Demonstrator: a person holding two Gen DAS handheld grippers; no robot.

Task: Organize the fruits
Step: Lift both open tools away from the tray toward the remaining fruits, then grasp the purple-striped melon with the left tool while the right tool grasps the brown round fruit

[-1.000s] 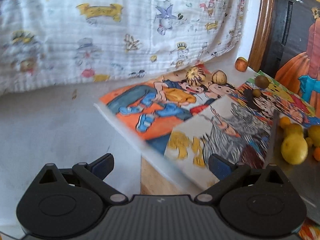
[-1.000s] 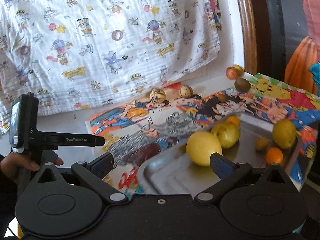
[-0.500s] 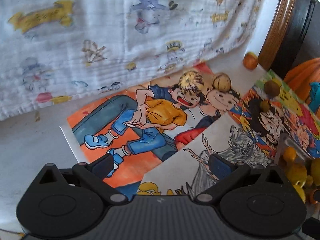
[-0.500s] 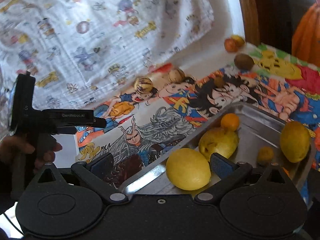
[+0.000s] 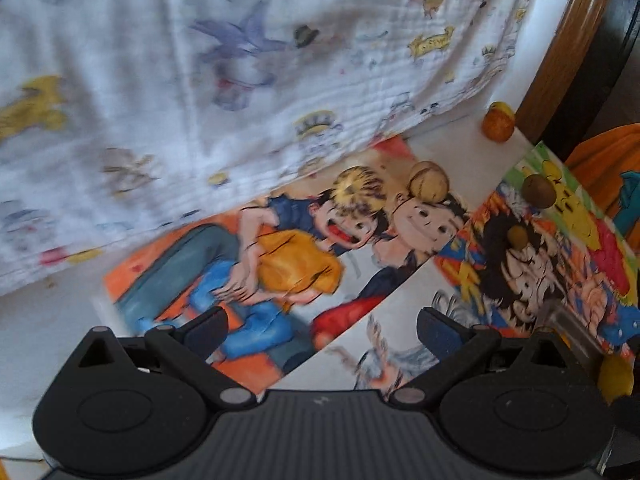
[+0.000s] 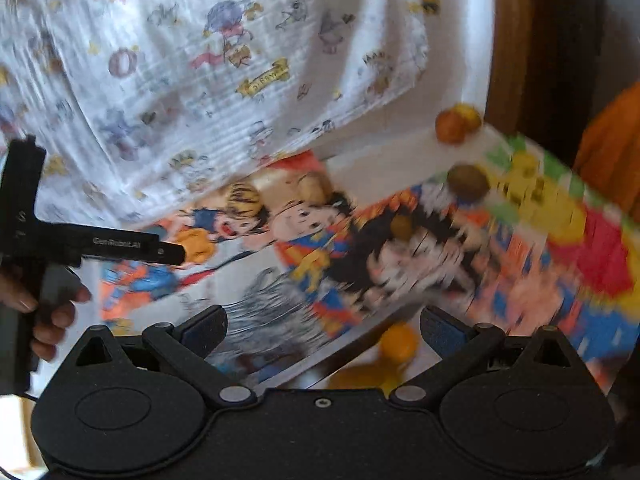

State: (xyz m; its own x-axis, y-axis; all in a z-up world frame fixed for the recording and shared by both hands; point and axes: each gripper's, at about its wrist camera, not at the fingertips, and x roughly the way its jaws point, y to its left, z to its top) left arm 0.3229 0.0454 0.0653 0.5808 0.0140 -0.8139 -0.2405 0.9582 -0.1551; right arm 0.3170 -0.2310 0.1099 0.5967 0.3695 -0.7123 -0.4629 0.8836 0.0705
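Loose fruits lie on cartoon posters [image 5: 304, 256]: a striped yellow-brown fruit [image 5: 360, 184], a tan round fruit [image 5: 429, 187], a brown kiwi-like fruit [image 5: 538, 189], a small olive one [image 5: 517, 237] and an orange-red fruit [image 5: 497, 125] by the wall. My left gripper [image 5: 322, 326] is open and empty, short of the striped and tan fruits. My right gripper [image 6: 323, 325] is open and empty over the near rim of a metal tray [image 6: 320, 360] holding an orange [image 6: 398, 345] and a yellow fruit [image 6: 360, 376]. The brown fruit [image 6: 467, 182] and orange-red fruit [image 6: 451, 127] lie farther off.
A cartoon-print white cloth [image 5: 248, 60] hangs behind the posters. A wooden frame [image 5: 560, 52] stands at the right. A yellow fruit [image 5: 616, 376] and the tray corner [image 5: 560, 316] show at the left view's right edge. The left hand-held gripper [image 6: 80, 244] shows in the right wrist view.
Both grippers have moved forward toward the loose fruits. The tray has slid down out of most of both views. Both stay open.
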